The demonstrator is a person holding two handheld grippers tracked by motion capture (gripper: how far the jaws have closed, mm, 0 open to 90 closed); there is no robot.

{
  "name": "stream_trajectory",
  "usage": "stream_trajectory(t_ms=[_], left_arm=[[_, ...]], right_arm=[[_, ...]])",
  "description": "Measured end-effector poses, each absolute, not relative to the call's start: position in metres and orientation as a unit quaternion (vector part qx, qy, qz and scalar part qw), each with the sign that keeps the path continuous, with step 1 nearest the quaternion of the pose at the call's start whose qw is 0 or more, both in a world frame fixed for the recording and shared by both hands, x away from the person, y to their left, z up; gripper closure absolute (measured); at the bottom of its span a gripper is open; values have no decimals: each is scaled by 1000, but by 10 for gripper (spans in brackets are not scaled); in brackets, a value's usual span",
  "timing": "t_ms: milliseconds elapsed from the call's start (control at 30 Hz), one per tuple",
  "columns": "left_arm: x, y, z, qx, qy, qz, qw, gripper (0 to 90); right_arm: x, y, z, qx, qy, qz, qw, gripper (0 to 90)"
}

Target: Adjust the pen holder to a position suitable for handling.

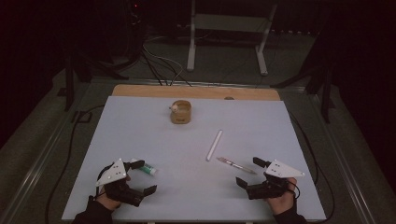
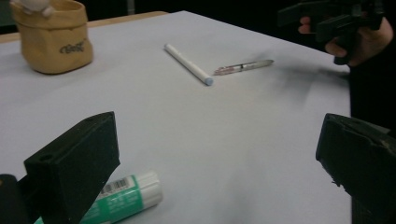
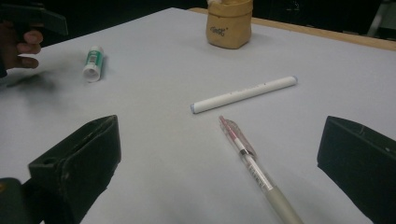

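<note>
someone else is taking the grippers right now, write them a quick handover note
Left gripper: open, holding nothing, at the near left of the table; the glue stick lies just beyond it.
Right gripper: open, holding nothing, at the near right; the pen lies on the table between its jaws, not gripped.
White marker: flat mid-table, just beyond the pen.
Tan pouch: upright near the far edge, with a small pale thing at its rim.
Done: nothing picked up yet; all three items lie loose on the table.
Left: probably close on the pen and the glue stick first, then the marker; the pouch looks like the likely place for them.
</note>
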State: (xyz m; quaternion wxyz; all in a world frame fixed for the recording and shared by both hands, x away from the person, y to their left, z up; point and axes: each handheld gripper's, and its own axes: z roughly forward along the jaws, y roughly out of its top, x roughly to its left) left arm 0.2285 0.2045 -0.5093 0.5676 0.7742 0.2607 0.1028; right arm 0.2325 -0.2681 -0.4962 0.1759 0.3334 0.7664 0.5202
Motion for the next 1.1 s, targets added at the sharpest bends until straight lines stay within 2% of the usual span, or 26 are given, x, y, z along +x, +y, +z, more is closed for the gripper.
stream_trajectory(t_ms=[400, 867, 1100], left_arm=[[227, 204, -508, 775, 258, 101, 568, 0], [224, 203, -508, 777, 253, 101, 568, 0], [224, 204, -507, 775, 255, 101, 570, 0]], right_arm=[[230, -264, -494, 320, 777, 518, 157, 0], [226, -251, -475, 307, 787, 509, 164, 0], [244, -232, -442, 304, 780, 521, 165, 0]])
